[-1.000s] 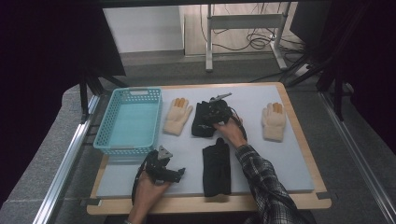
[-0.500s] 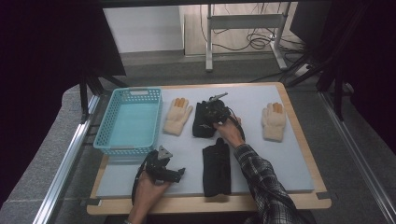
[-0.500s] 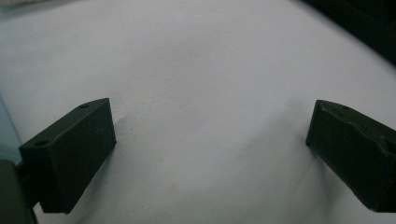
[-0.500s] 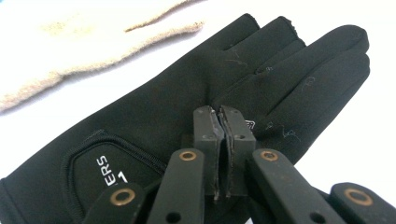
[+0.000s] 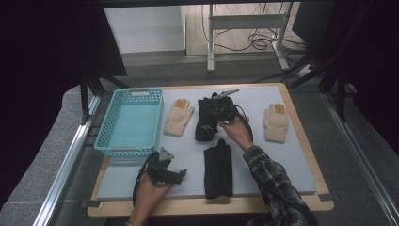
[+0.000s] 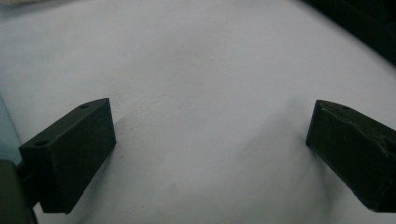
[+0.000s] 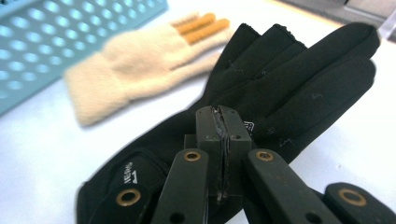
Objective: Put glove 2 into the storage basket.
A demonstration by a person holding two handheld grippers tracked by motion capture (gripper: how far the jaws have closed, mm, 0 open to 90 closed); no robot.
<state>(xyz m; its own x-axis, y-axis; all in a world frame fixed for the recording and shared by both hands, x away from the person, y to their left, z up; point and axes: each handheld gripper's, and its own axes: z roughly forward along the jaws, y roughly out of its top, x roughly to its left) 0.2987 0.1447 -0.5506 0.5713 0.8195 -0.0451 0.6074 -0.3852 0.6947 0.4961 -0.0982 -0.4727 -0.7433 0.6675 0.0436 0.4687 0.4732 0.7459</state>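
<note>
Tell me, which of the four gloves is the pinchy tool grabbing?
The black fabric glove farther up the table, between the two cream knitted ones. The right gripper is pinched on it. The other black glove lies untouched near the front edge.

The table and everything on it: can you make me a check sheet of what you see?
Surface: pale mat on a wood-edged table, flat and clean.
Job's things: black glove pinched in the right gripper; second black glove flat near the front edge.
Clutter: two cream gloves with orange fingers, one beside the basket, one at the right; blue basket with nothing in it.
Grippers: right shut on the black glove's fabric; left gripper open, jaws wide over bare mat.
Cables: black cable looping from the right gripper; a tangle of cables on the floor behind.
Surroundings: metal stand legs, dark curtains at both sides.
</note>
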